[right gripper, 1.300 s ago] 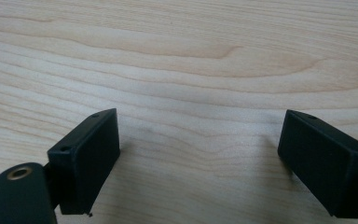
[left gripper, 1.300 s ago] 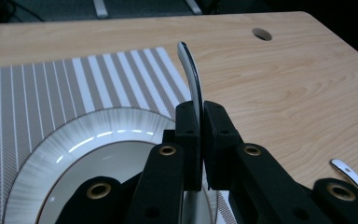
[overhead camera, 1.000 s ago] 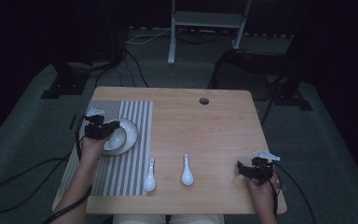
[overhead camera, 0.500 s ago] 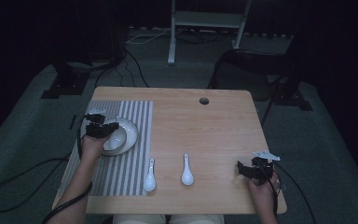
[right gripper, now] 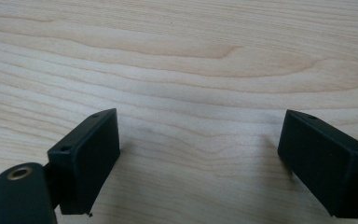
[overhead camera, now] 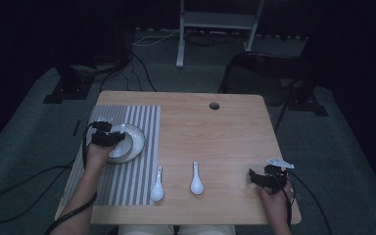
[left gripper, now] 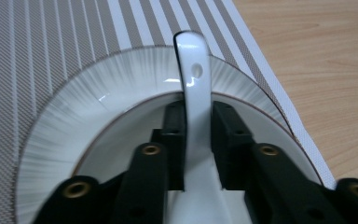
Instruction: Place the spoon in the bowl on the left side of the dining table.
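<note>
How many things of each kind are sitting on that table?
White spoons: 3, one in the bowl, two on the table
Bowl: 1
Plate: 1
Striped placemat: 1
Total: 6

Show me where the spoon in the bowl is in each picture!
High view: the spoon is at left, in the bowl.
Left gripper view: centre, handle pointing up between the gripper's jaws.
Right gripper view: bare table.
Shared landmark: the striped mat.
</note>
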`<state>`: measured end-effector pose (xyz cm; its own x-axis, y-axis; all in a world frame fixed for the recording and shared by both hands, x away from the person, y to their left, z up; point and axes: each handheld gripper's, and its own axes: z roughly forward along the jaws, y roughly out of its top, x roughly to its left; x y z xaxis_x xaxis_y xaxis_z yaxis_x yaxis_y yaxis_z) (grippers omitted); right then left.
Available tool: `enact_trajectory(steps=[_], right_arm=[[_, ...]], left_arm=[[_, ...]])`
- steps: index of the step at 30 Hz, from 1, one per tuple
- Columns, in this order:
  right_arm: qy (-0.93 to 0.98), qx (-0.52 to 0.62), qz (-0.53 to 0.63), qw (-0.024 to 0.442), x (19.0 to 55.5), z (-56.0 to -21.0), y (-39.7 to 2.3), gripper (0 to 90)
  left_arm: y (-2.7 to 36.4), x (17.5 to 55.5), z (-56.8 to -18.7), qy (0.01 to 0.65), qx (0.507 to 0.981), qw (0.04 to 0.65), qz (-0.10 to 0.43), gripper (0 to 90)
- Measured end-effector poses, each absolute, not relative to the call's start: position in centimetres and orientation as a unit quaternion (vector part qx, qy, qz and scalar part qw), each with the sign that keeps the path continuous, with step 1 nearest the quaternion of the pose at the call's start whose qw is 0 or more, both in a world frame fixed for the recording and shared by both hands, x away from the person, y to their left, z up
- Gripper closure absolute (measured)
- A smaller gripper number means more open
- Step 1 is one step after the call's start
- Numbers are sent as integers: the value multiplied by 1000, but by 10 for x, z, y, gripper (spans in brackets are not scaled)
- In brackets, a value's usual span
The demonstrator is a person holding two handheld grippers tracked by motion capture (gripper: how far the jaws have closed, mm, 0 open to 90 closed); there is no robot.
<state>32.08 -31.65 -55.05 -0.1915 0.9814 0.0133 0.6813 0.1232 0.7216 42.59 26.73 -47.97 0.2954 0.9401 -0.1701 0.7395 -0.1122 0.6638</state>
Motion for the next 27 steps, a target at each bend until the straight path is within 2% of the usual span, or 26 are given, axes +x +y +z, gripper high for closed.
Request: enact_trajectory(steps=[2, 8, 14, 20, 25, 27], right_arm=[[708, 587, 307, 245, 321, -551, -317, 120], [708, 587, 307, 245, 321, -551, -317, 121], [708, 587, 307, 245, 321, -551, -317, 120], [708, 587, 307, 245, 321, -551, -317, 120], [708, 587, 307, 245, 321, -551, -317, 120], [708, 587, 307, 245, 321, -551, -317, 120]], left_arm=[[266, 425, -480, 575, 730, 335, 154, 740], [265, 421, -476, 578, 729, 326, 167, 591], [261, 415, -467, 574, 733, 322, 173, 547], [259, 409, -461, 580, 726, 322, 181, 391], [259, 402, -455, 584, 719, 328, 185, 301], [259, 399, -454, 577, 723, 329, 187, 299]])
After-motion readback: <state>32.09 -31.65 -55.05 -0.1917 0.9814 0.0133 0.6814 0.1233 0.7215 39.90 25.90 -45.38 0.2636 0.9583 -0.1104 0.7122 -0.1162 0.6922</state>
